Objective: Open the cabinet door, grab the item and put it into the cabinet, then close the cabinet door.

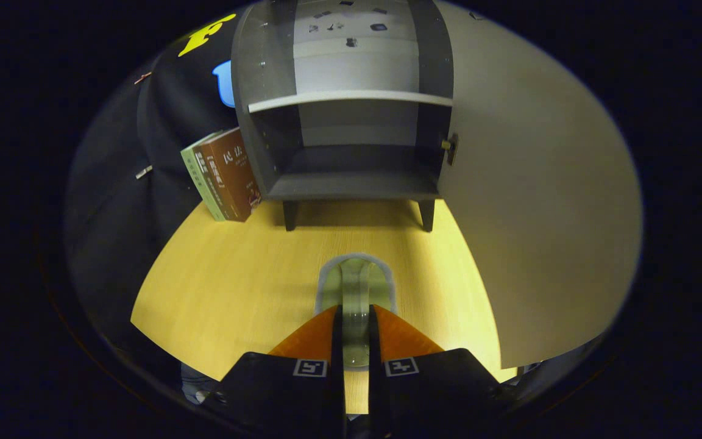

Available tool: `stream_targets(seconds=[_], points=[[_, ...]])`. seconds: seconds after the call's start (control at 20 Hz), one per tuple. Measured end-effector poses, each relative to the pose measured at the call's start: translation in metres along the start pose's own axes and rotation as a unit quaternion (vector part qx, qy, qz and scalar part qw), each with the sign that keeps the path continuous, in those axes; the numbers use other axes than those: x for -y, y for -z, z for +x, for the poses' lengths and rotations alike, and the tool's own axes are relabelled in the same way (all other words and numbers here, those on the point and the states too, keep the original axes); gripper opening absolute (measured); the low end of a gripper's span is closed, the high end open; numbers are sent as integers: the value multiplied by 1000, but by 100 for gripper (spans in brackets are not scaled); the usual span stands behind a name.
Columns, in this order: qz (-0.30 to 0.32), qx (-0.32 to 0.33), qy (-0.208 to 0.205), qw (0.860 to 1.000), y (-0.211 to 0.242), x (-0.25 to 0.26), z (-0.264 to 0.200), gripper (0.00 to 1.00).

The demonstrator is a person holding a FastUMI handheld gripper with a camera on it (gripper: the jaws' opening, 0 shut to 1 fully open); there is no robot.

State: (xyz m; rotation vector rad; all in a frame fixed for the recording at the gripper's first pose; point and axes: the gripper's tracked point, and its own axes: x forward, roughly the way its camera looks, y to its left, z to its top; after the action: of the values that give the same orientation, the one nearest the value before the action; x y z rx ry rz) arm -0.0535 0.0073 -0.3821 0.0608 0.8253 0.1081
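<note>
Gripper view, one entry: tongs (356,317) low in front, the two fingers (381,338) drawn close and pressing from both sides on a clear glass object (356,292); this object is see-through, with a pale rim, and reaches just ahead of the fingertips; its exact kind cannot be told, likely a cup or a small glass; it appears above the wooden surface (235,286), whether touching it or lifted cannot be told. Beyond the tongs, cabinet (351,146), grey, on short dark legs, standing on the far part of the surface; its door (534,201) swung wide open to the right, pale inner face toward the camera, small brass fitting (450,148) at the door's edge beside the cabinet's side wall. Inside the cabinet: one light shelf (351,97) across the upper part; lower compartment floor (351,183) bare and dark. Left of the cabinet: books (223,177), one brown and one green, upright and tilted, leaning against the cabinet's left wall. Behind the books and cabinet: black cloth wall (144,183).
</note>
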Motion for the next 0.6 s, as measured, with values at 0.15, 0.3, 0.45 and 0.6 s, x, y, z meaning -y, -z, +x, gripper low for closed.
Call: stream_targets(seconds=[0.15,0.3,0.45,0.6], points=[[11,21,-3,1000,-57,0,-21,19],[31,46,-10,998,-120,-2,-31,19],[32,79,-11,996,-180,-4,-33,19],[21,102,-12,994,-234,-9,-26,19]])
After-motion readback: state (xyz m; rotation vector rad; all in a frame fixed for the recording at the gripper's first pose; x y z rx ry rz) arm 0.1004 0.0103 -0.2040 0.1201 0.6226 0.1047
